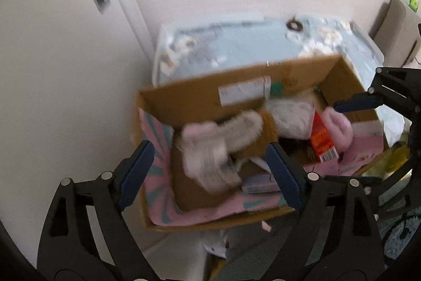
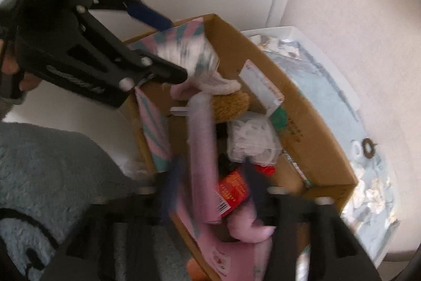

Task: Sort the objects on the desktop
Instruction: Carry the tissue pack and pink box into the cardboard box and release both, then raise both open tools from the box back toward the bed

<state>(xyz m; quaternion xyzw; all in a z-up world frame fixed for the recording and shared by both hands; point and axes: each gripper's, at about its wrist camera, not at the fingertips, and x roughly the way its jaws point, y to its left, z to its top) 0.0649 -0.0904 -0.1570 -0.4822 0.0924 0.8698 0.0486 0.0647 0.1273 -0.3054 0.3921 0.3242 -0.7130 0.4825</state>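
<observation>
Brown cardboard box (image 1: 189, 102) lay under your claws: left claw (image 1: 210, 167) spread above a fluffy pink-grey sock (image 1: 210, 146), right claw (image 2: 210, 186) spread too, pinching nothing.

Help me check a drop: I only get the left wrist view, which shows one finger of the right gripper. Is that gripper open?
Observer: Yes. The right wrist view shows both fingers of the right gripper apart over the box, pressing nothing.
Operator: What shows between them?
Observer: A long pink item and a red packet, both blurred.
Operator: And my own gripper, seen from outside?
Observer: The left gripper is open at the box's edge, with a hand holding it at the left edge of that view.
</observation>
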